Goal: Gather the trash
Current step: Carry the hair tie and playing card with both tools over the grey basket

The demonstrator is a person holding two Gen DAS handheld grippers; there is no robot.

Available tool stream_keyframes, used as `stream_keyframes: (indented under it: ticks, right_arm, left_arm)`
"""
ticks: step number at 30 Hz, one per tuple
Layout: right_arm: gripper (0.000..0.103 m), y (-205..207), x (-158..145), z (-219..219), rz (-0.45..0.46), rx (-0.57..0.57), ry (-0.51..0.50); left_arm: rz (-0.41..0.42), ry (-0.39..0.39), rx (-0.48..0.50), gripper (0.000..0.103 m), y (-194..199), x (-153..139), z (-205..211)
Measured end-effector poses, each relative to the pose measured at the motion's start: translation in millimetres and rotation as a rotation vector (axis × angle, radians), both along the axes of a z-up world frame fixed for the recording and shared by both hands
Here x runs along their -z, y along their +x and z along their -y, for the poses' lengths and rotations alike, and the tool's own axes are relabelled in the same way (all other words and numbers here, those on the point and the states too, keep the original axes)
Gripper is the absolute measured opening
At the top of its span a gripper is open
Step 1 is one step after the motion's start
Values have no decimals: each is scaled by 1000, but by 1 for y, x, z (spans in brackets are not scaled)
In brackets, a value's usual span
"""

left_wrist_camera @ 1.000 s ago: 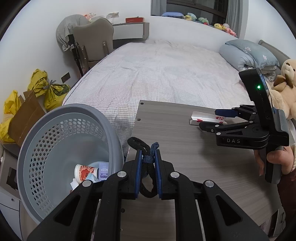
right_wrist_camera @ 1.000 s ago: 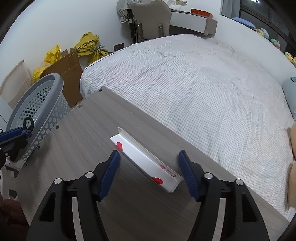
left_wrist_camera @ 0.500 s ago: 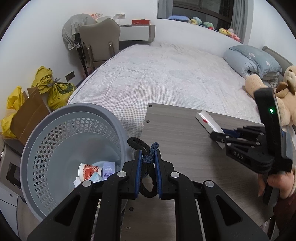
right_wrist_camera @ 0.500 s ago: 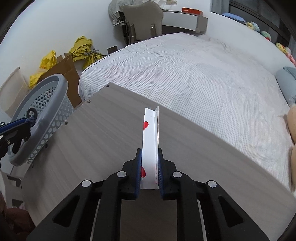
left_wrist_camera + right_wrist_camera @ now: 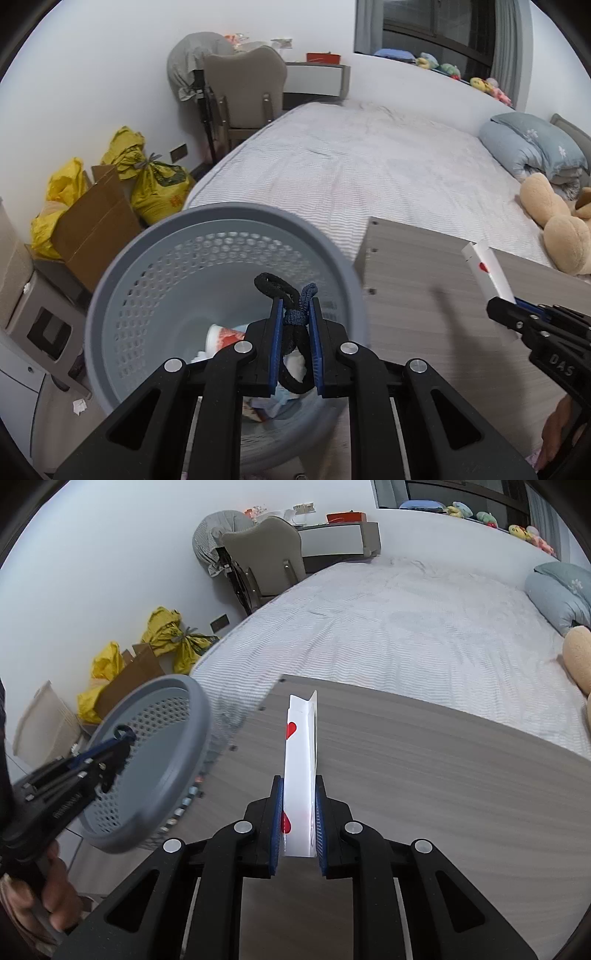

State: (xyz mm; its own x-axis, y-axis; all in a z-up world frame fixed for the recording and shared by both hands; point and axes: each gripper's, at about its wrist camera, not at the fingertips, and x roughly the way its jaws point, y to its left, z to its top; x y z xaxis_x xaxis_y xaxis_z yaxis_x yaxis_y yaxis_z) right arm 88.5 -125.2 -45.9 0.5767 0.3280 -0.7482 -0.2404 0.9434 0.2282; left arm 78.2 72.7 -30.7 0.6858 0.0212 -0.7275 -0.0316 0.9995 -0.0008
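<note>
My left gripper is shut on a black and blue hair tie and holds it over the open mouth of the grey perforated trash basket, which holds a paper cup and other scraps. My right gripper is shut on a folded white card with red hearts, lifted above the wooden table. The card and right gripper also show at the right in the left wrist view. The left gripper shows over the basket in the right wrist view.
A bed lies beyond the table. Yellow bags and a cardboard box stand by the wall left of the basket. A chair, a pillow and a teddy bear are further off.
My left gripper moved left from the table edge to over the basket with the hair tie. My right gripper closed on the card, lifted it and carried it toward the basket.
</note>
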Motion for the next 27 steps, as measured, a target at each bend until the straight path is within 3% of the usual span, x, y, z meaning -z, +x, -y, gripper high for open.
stream_keyframes:
  ticks: [15, 27]
  right_arm:
    - [15, 7, -11, -120, 7, -166, 0]
    - [16, 25, -4, -176, -28, -266, 4]
  left_arm:
    - [-4, 10, -124, 14, -4, 4, -94]
    - [-44, 11, -167, 16, 5, 11, -126]
